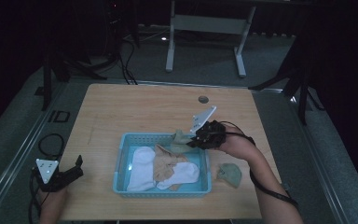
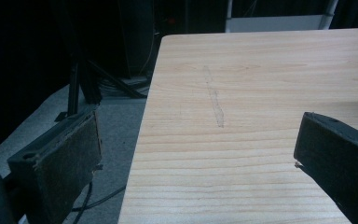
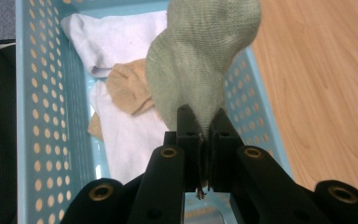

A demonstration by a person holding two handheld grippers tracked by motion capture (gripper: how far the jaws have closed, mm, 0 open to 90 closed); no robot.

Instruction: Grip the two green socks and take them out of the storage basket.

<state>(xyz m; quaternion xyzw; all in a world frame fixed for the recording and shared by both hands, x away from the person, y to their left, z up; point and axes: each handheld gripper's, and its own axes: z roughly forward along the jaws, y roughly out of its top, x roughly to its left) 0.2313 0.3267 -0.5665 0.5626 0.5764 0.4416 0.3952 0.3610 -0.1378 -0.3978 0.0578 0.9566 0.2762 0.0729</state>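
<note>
1. Two grippers appear in the high view; the left gripper [image 1: 77, 164] sits at the near left corner of the desk [image 1: 135, 107], held by the person's left hand [image 1: 51, 205], well apart from everything else.
2. Left gripper view: its fingers [image 2: 58, 163] are spread wide, with bare wood between them and nothing held.
3. Centre of the desk: a light blue perforated basket [image 1: 121, 161] holds white socks [image 1: 142, 168] and a tan sock [image 1: 165, 165] lying across them.
4. Above the basket's far right corner: a grey-green sock [image 1: 181, 140] hangs from the right gripper [image 1: 193, 140], clear of the socks below.
5. Right gripper view: the fingers [image 3: 189, 128] are pressed together on one end of the grey-green sock [image 3: 200, 60], which drapes away from them over the basket's rim [image 3: 256, 93]; the white socks [image 3: 116, 37] and the tan sock [image 3: 128, 88] lie beneath.
6. Right of the basket: a second grey-green sock [image 1: 230, 173] lies bunched on the desk, just beside the basket wall, near the person's right forearm [image 1: 265, 177].
</note>
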